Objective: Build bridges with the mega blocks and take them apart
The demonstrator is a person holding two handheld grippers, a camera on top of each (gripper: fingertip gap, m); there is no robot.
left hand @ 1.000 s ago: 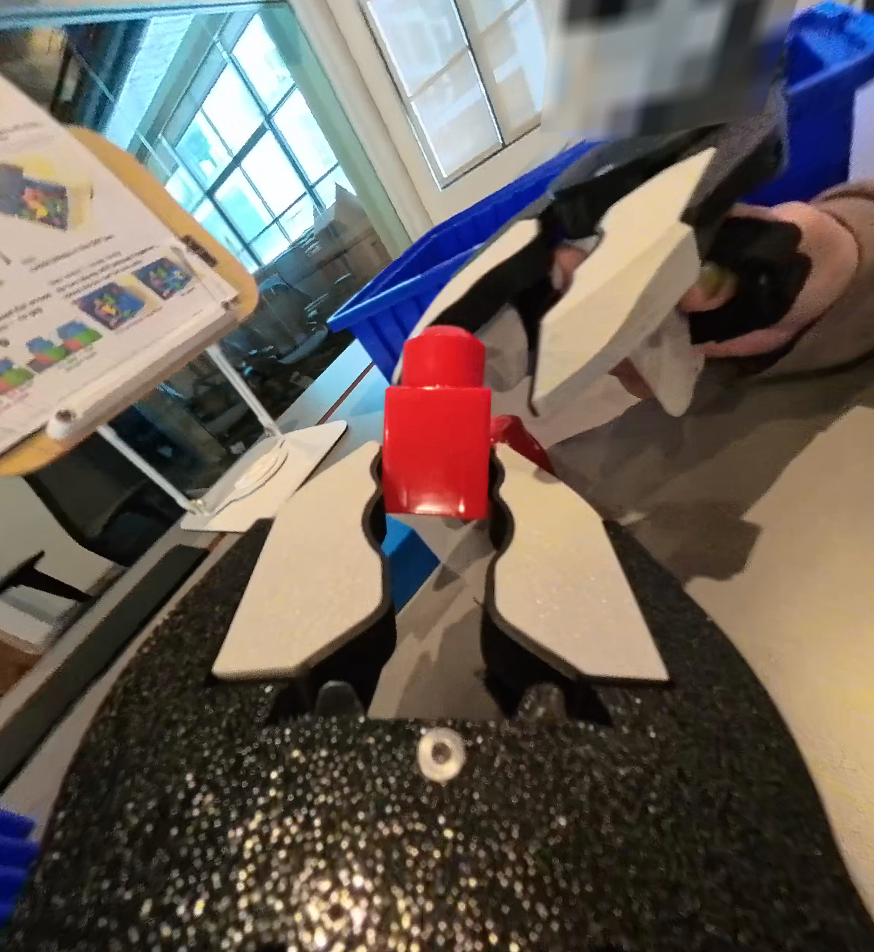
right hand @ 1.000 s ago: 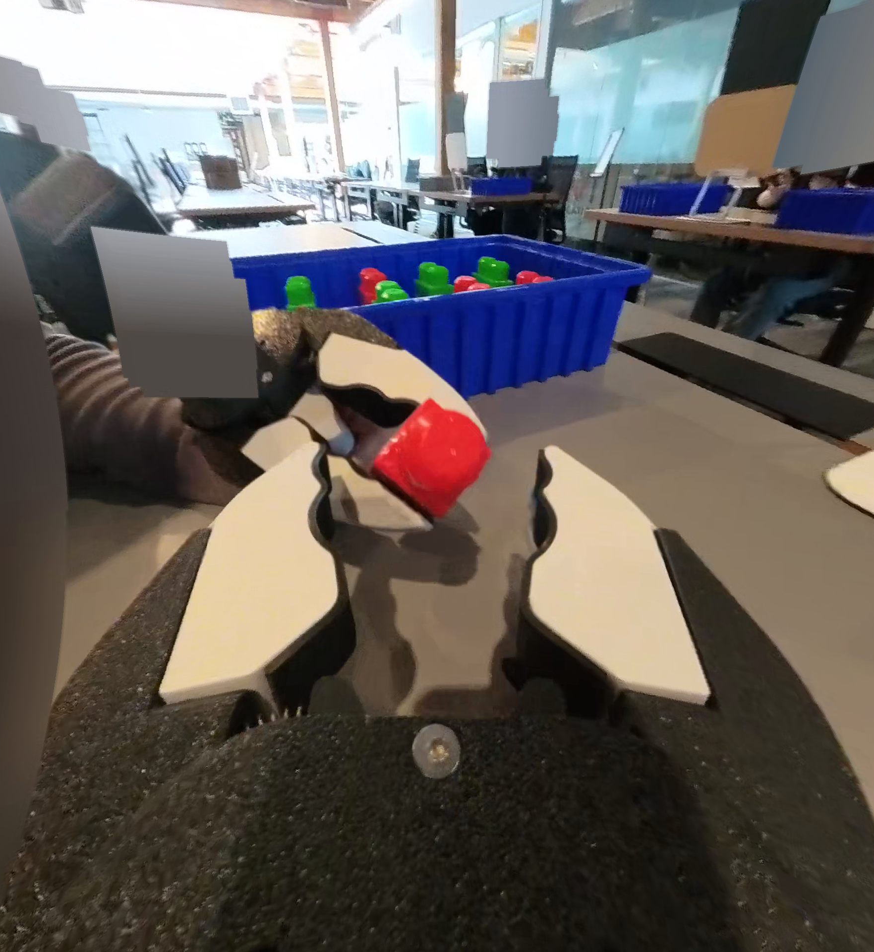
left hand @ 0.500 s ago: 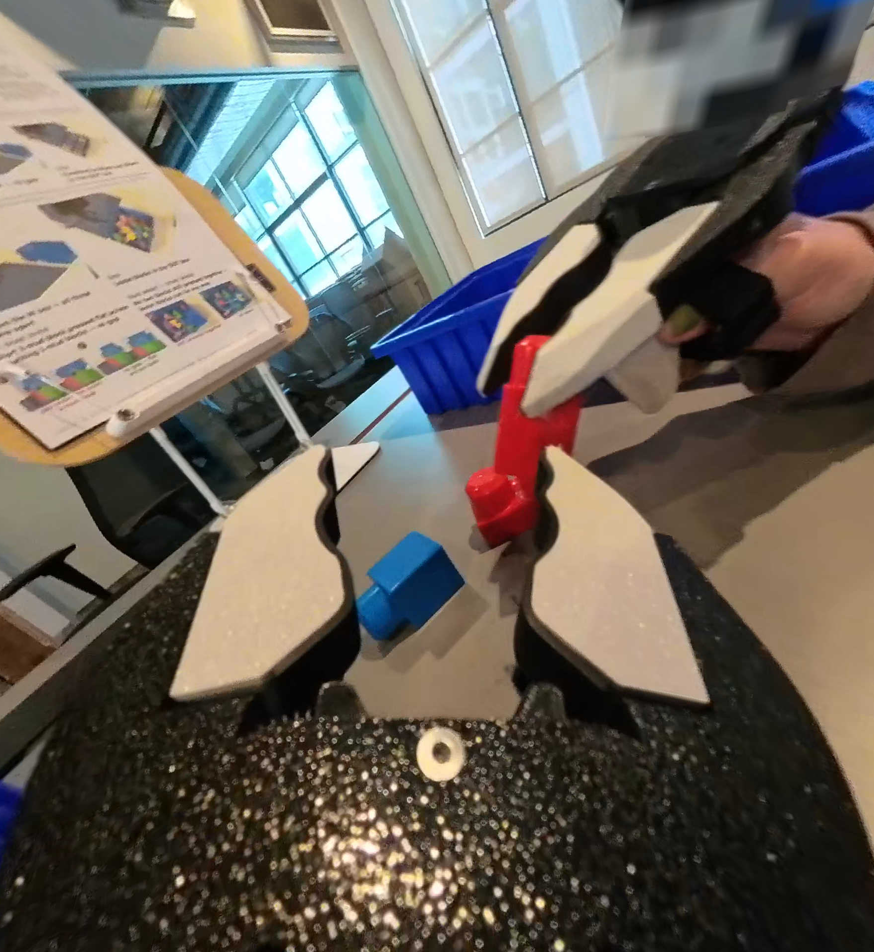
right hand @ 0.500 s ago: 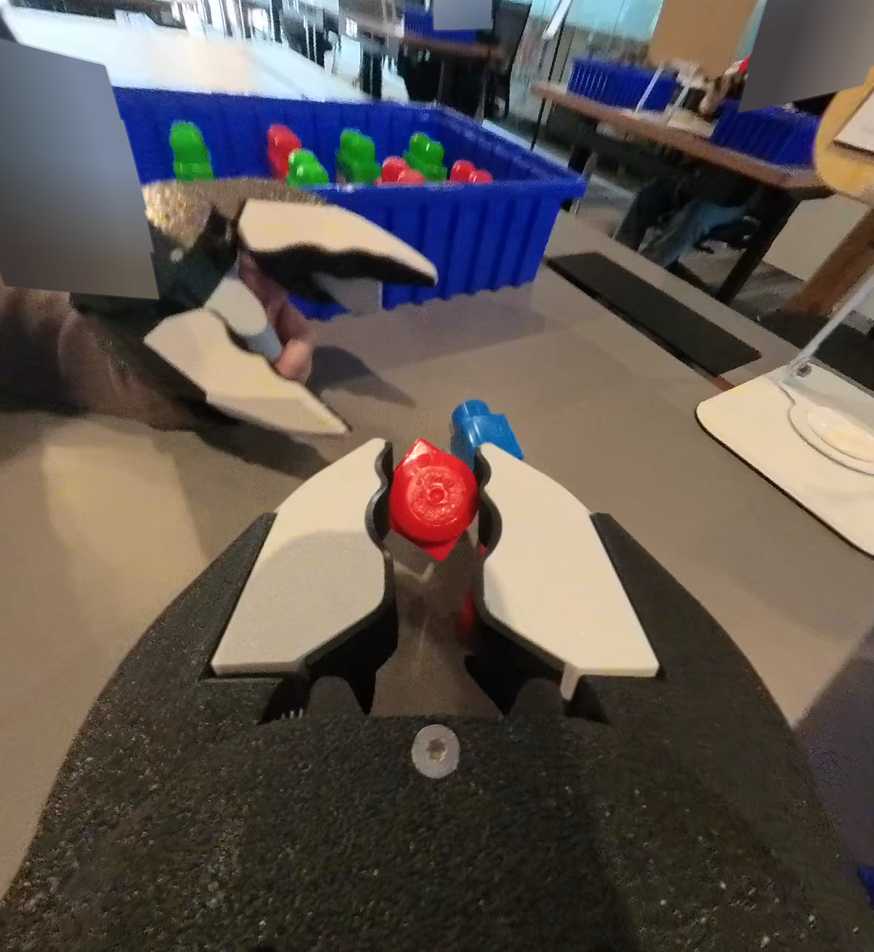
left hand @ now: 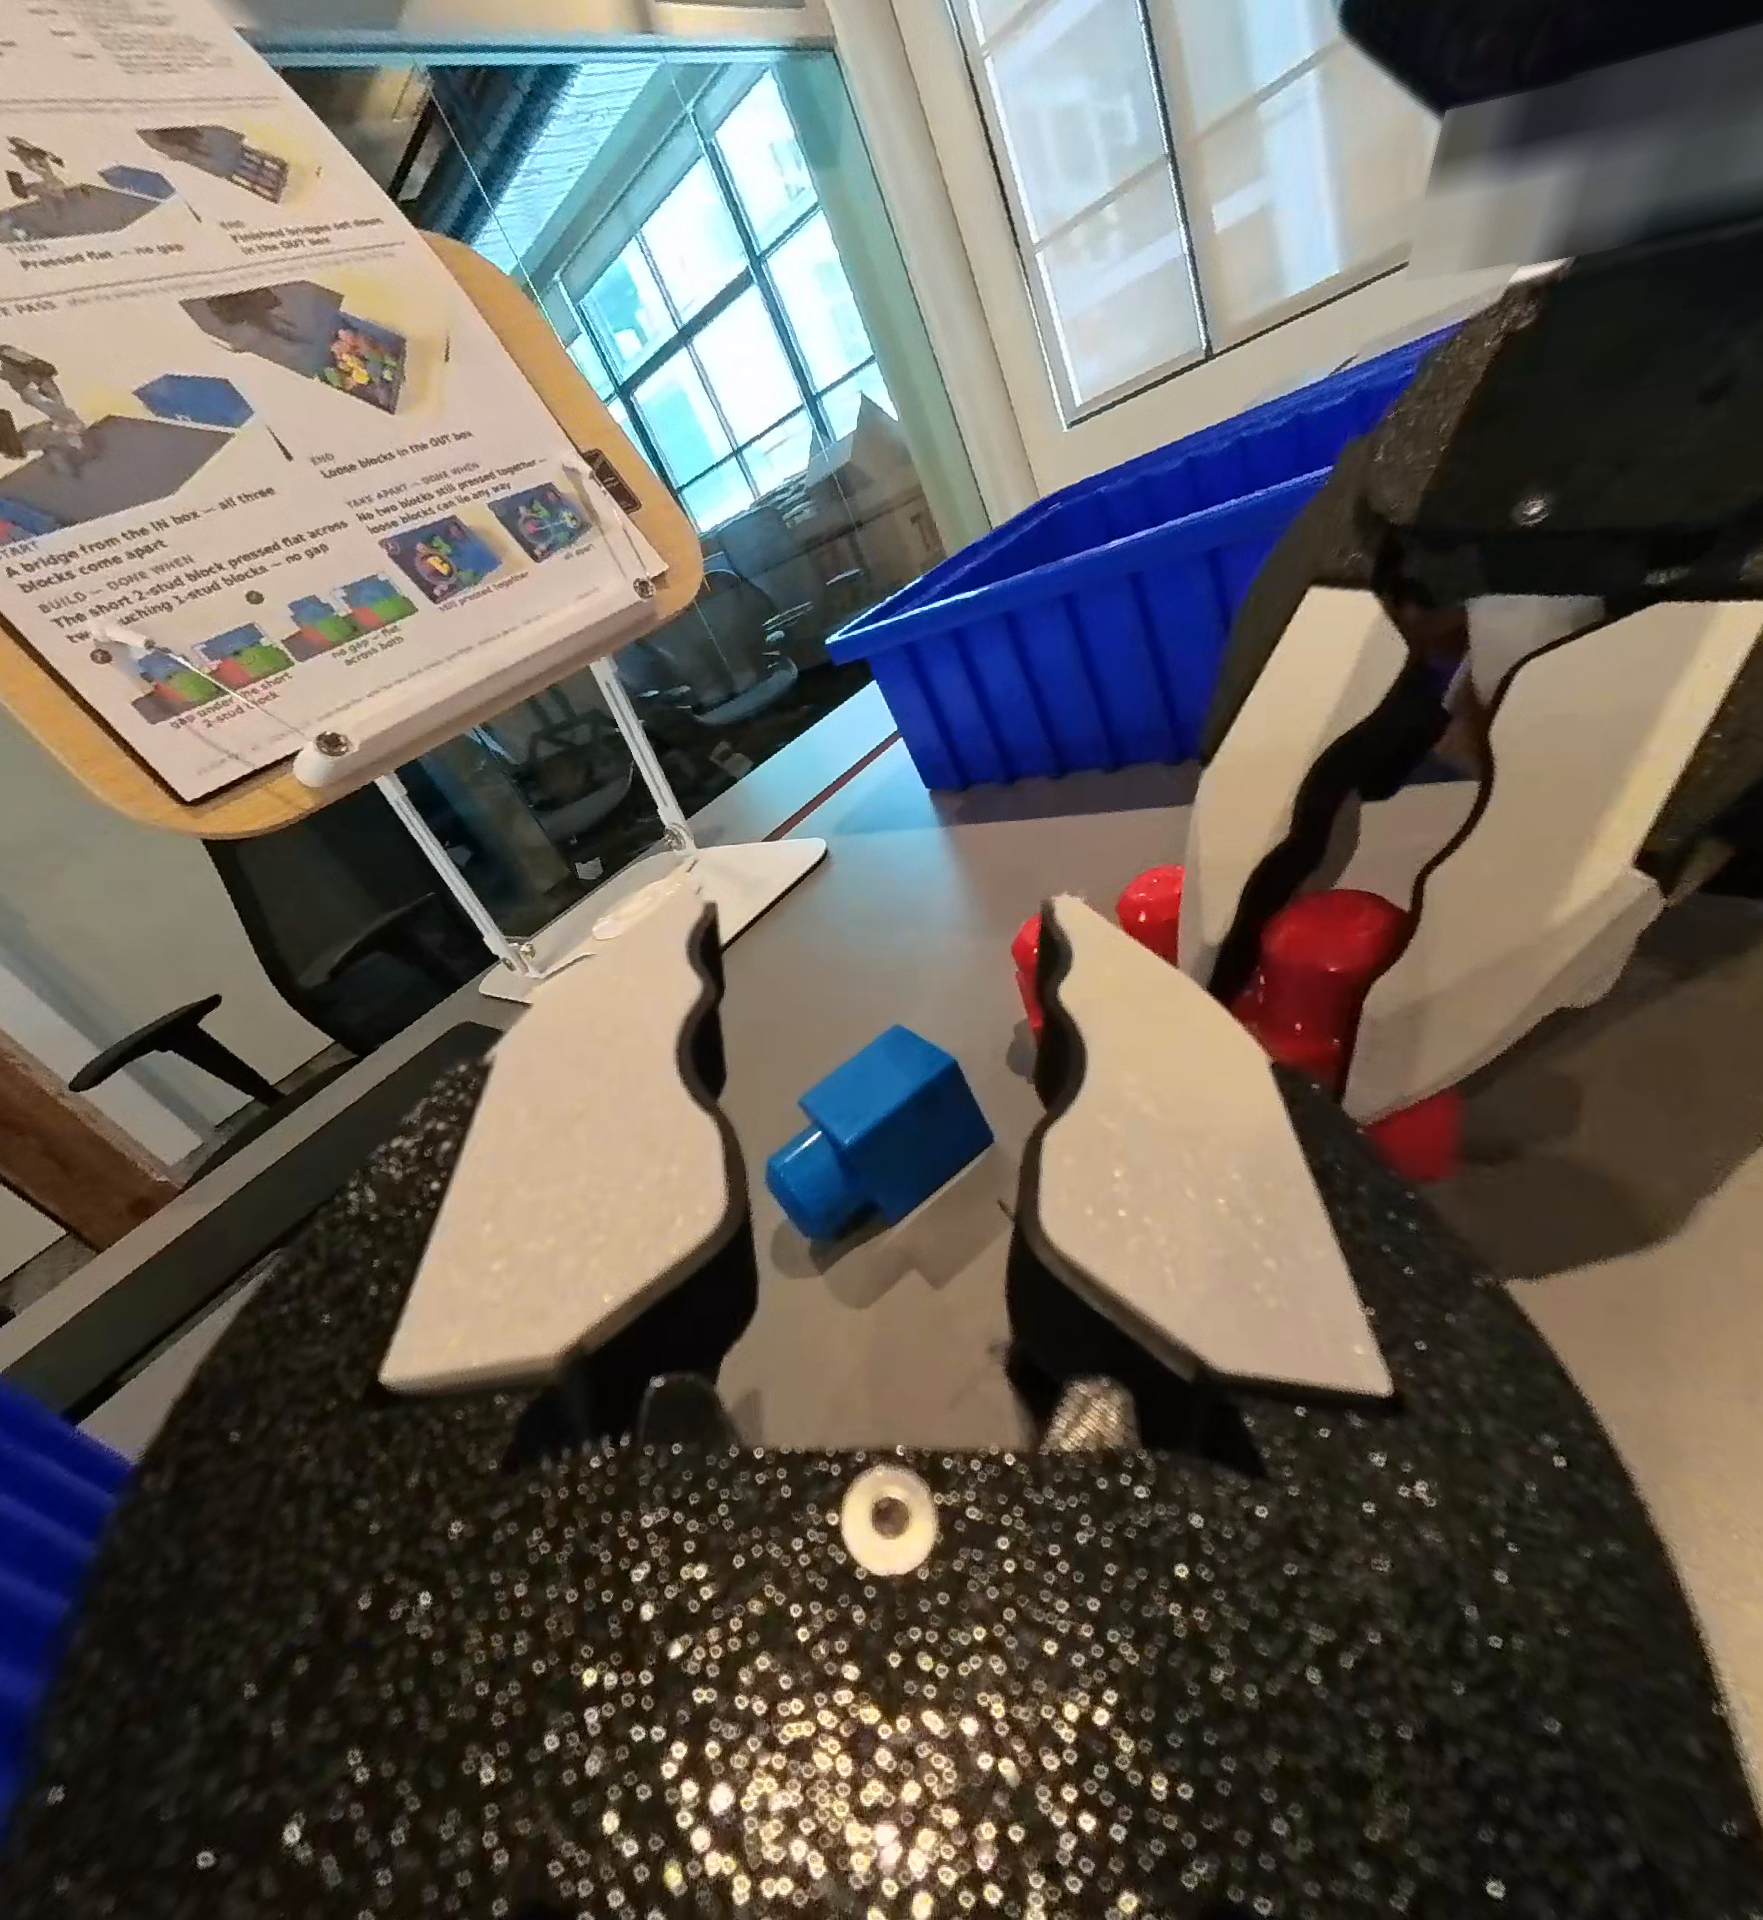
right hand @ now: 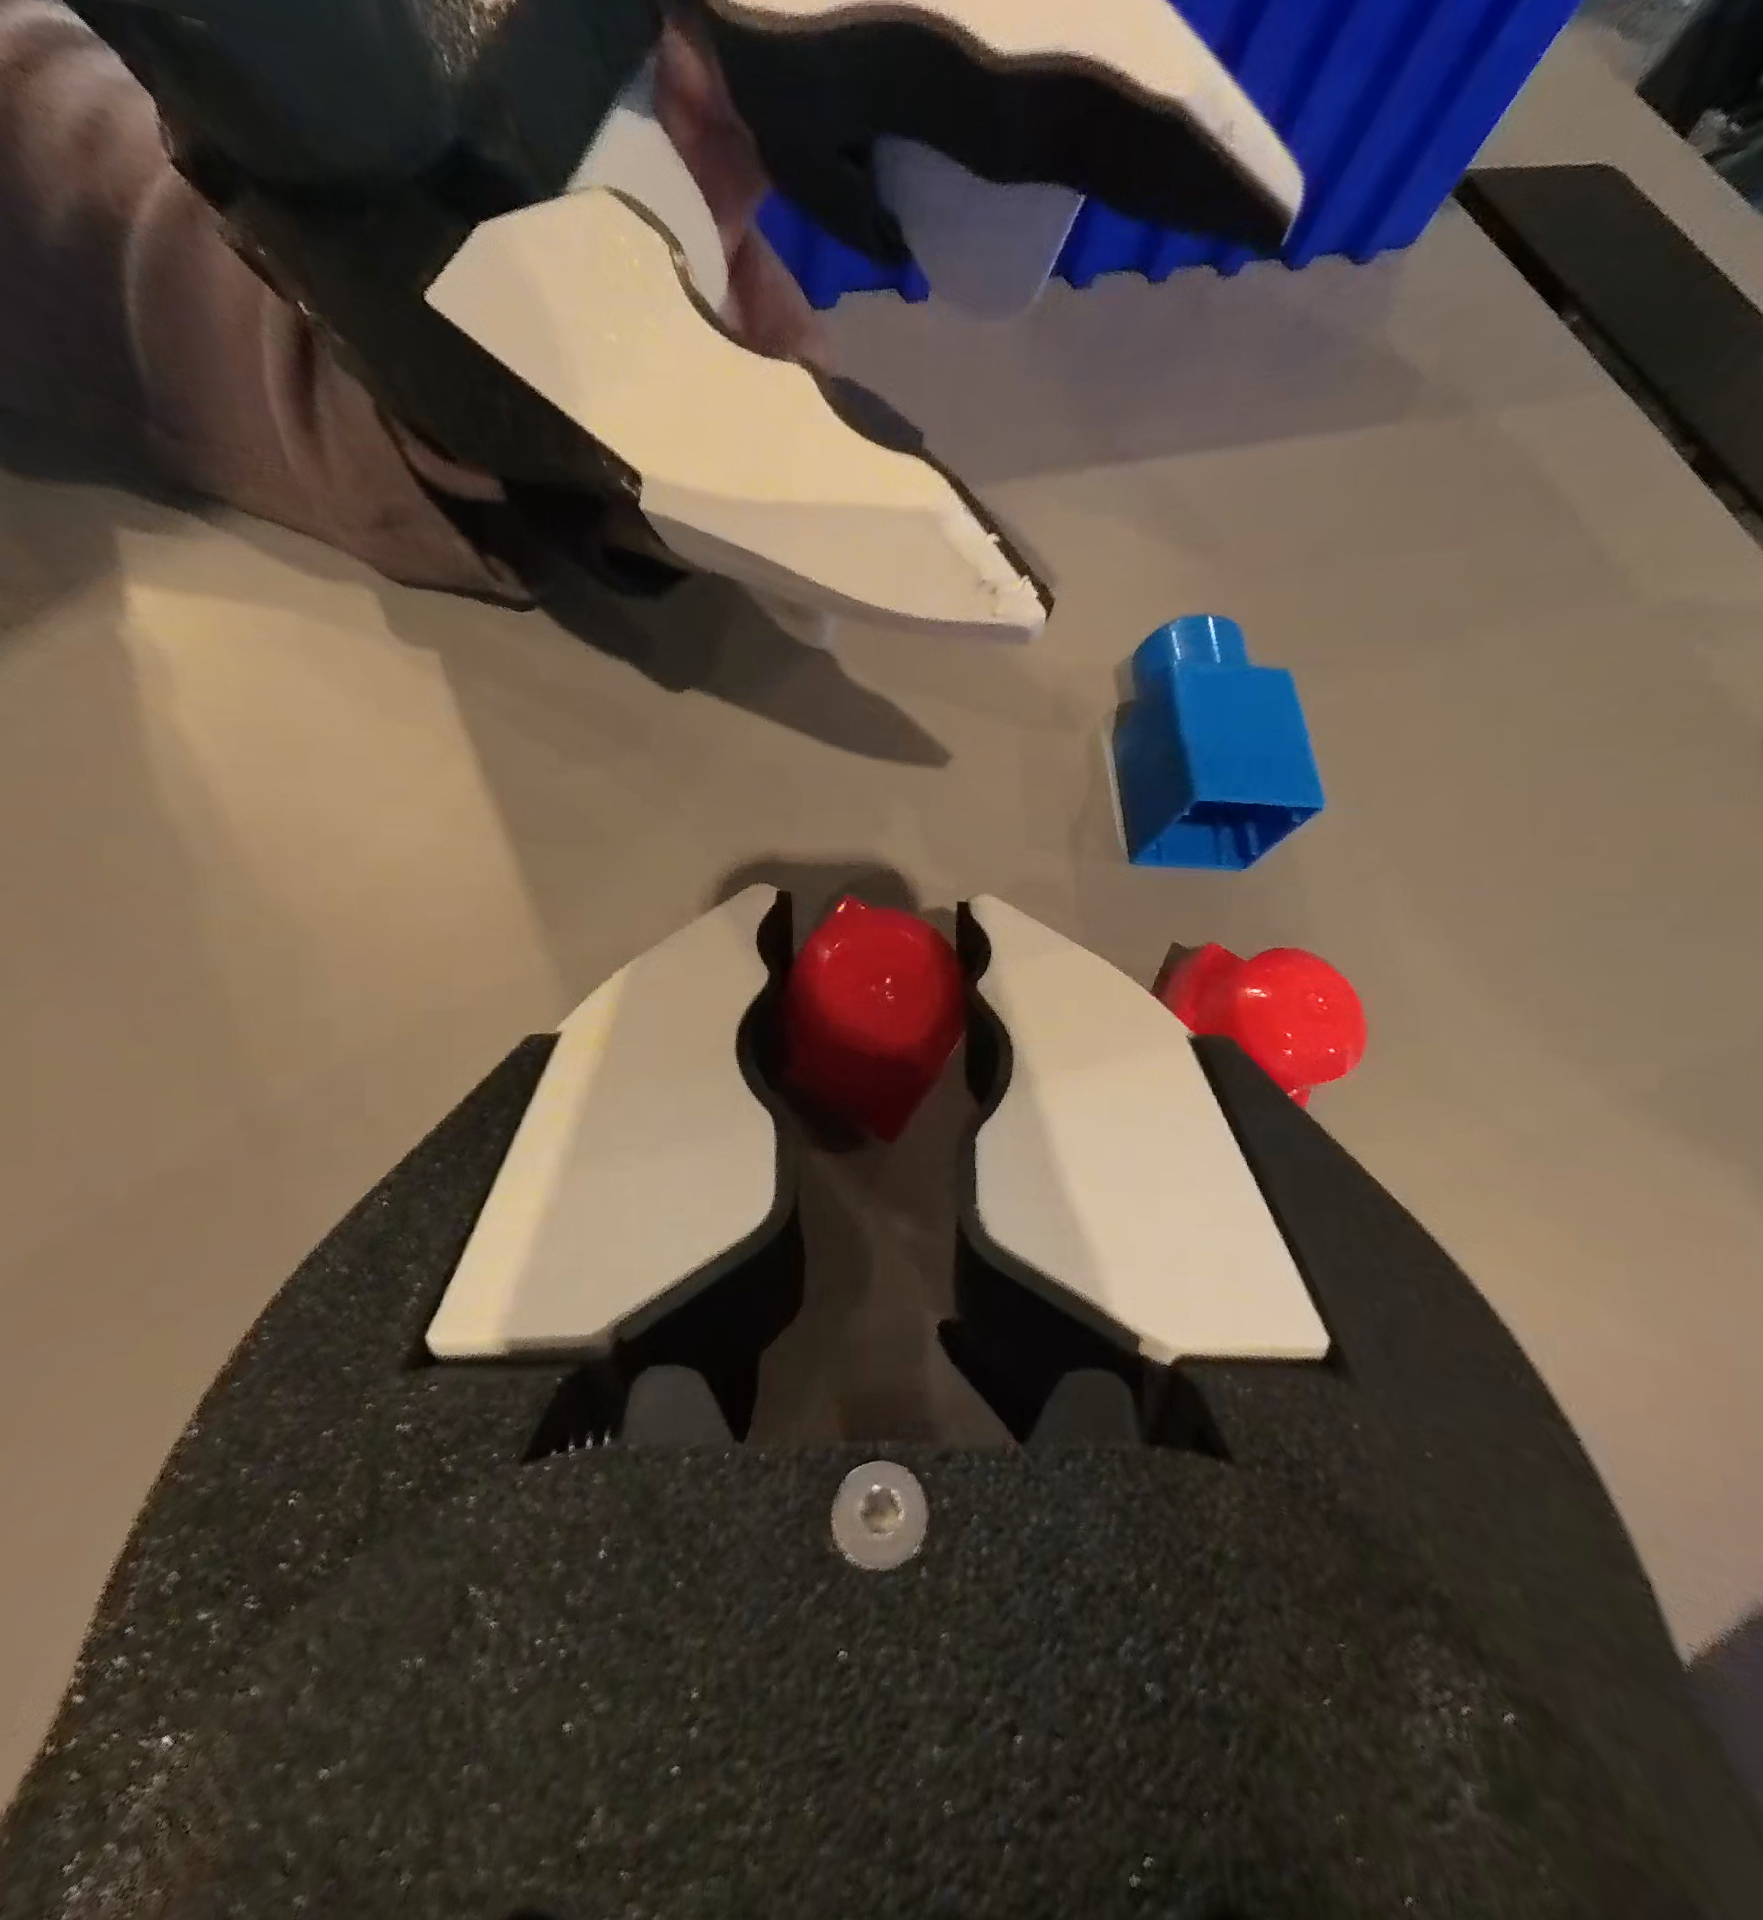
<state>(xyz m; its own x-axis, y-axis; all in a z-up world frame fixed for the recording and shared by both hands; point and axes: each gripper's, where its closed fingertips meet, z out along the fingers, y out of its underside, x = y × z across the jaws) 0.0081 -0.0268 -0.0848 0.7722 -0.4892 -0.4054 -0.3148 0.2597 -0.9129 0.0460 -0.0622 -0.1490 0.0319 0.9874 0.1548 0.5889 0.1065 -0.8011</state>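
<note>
My right gripper (right hand: 869, 899) is shut on the stud of a red block (right hand: 872, 1018) and points down at the grey table. A second red stud (right hand: 1272, 1013) shows just outside its right finger; I cannot tell if it is the same piece. A blue one-stud block (right hand: 1215, 758) lies on its side on the table beyond them. In the left wrist view my left gripper (left hand: 882, 914) is open and empty, and the blue block (left hand: 882, 1132) lies between its fingers. The red block (left hand: 1313, 987) held by the right gripper is close on the right.
A blue bin (left hand: 1064, 665) stands at the far side of the table and also shows in the right wrist view (right hand: 1376, 125). An instruction board (left hand: 233, 416) on a white stand base (left hand: 648, 904) stands at the left. A black strip (right hand: 1687, 343) runs along the table's right side.
My left gripper let go of the red block and opened. My right gripper shut on the red block and lowered it to the table beside the blue block.
</note>
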